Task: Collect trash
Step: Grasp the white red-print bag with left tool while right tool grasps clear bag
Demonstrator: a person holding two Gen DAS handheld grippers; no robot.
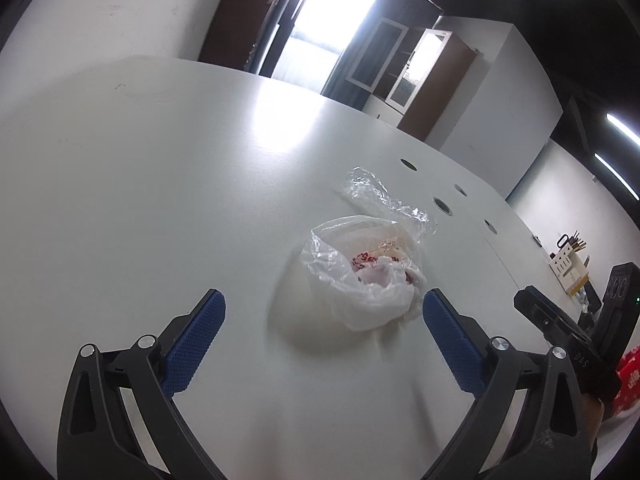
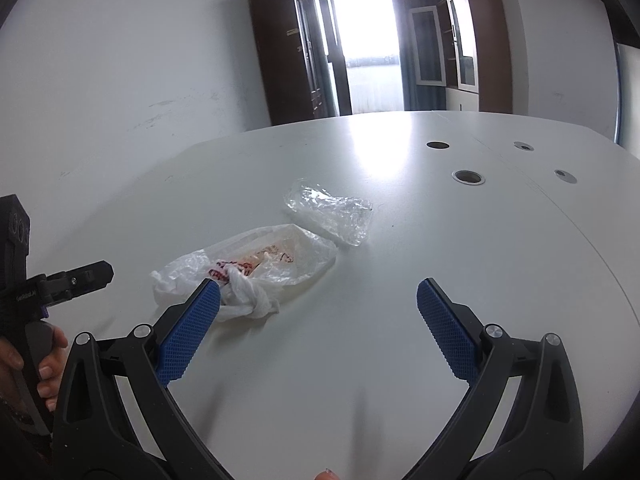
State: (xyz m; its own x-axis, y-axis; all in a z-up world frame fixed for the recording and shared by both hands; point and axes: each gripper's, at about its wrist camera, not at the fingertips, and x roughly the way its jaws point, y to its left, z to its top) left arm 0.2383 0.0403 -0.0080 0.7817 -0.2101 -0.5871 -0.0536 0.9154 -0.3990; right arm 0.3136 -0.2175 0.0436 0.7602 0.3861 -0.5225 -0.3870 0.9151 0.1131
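Note:
A knotted white plastic bag (image 1: pixel 360 280) (image 2: pixel 256 268) holding red-printed trash lies on the white table (image 1: pixel 160 200) (image 2: pixel 440 248). Just behind it lies a crumpled clear plastic wrapper (image 1: pixel 384 196) (image 2: pixel 332 212). My left gripper (image 1: pixel 324 298) is open, hovering just short of the bag, with nothing between its blue pads. My right gripper (image 2: pixel 318 285) is open too; its left pad (image 2: pixel 192 332) overlaps the bag's knotted end in the picture, and contact cannot be told. Each gripper shows at the edge of the other's view, and a hand (image 2: pixel 48 360) holds the left one.
Several round cable holes (image 1: pixel 442 205) (image 2: pixel 468 177) sit in the table beyond the wrapper. A red patterned item (image 1: pixel 628 380) and a box of tools (image 1: pixel 568 264) lie at the far right. Brown cabinets (image 2: pixel 288 60) and a bright doorway stand behind the table.

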